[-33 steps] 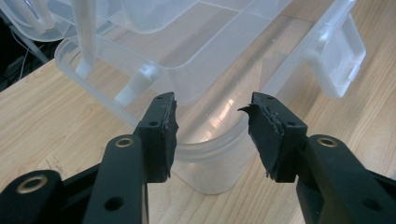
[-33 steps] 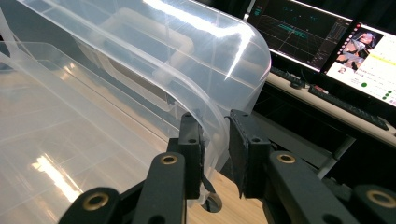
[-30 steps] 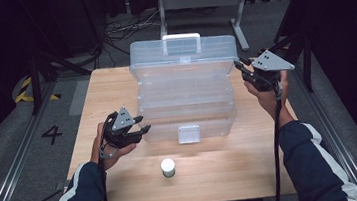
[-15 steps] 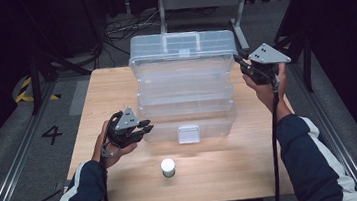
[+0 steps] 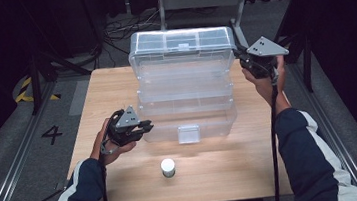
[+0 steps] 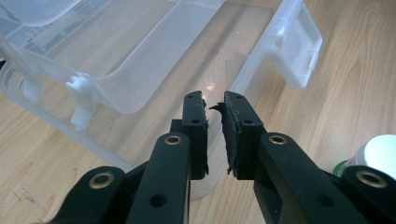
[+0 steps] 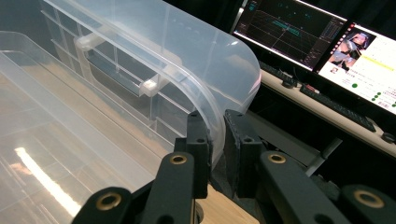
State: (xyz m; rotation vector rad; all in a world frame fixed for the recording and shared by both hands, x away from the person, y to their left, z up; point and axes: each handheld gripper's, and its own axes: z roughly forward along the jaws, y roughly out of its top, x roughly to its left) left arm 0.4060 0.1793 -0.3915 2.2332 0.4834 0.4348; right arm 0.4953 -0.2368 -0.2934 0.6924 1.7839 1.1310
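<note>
1. A large clear plastic storage box (image 5: 186, 99) with stepped trays is seen on the light wooden tabletop (image 5: 125, 186), from its middle toward the far edge.
2. The lid (image 5: 183, 42) of the box is raised at the far side, and its compartment ribs are seen in the right gripper view.
3. The right gripper (image 5: 248, 59) is held at the right far corner of the lid; its jaws are pressed on the curved rim of the lid (image 7: 215, 126).
4. The left gripper (image 5: 144, 128) is held at the left end of the lowest tray (image 5: 189, 127); its jaws are nearly together on the thin clear wall (image 6: 214, 135).
5. A small white-capped bottle (image 5: 168, 167) stands near the near edge of the tabletop, in front of the white latch (image 5: 189, 134) of the box.
</note>
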